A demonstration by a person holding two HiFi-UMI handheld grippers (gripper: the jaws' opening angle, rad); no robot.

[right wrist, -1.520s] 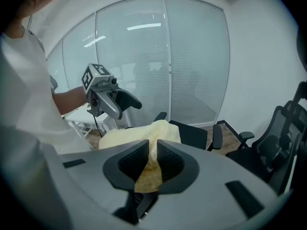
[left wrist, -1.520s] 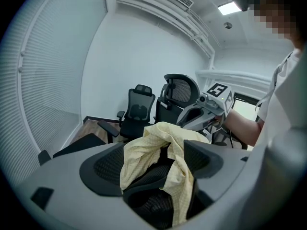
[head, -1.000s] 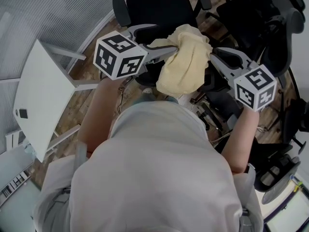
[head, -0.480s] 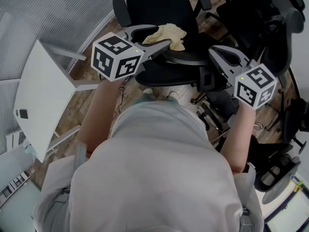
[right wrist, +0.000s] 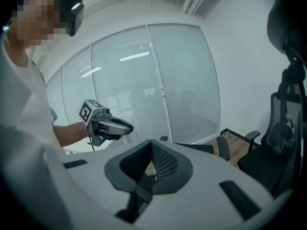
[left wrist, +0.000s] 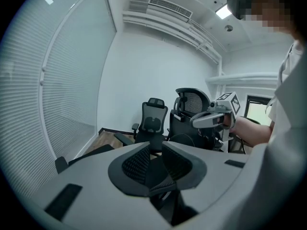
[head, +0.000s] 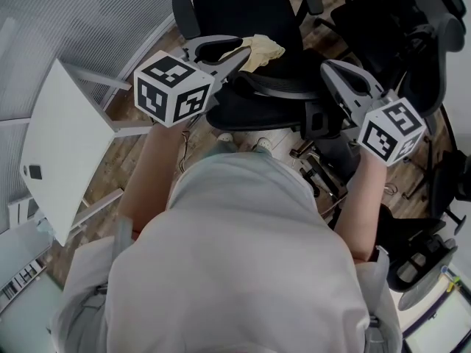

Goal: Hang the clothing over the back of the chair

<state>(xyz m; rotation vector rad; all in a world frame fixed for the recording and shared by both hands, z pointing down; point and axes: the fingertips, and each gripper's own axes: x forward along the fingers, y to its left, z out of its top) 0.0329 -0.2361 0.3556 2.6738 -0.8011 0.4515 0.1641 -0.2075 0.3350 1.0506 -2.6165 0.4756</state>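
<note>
Judging the hanging step as not yet done: just now closing the left gripper (head: 237, 56) to a narrow gap and the right gripper (head: 327, 68) fully, pad against pad, nothing between the jaws of either, hovering near the chair back (head: 280, 88). Seeing the yellow clothing (head: 259, 48) lying crumpled just beyond that back, apparently on the seat (head: 246, 9) rather than draped over it. Probably needing next: opening wide, reaching to the far side, pinching the clothing, lifting and spreading it across the top edge. Noting other black chairs (head: 401, 28) crowding the right and a white table (head: 66, 145) well apart at the left; treating the back itself as the obstacle between grippers and clothing
</note>
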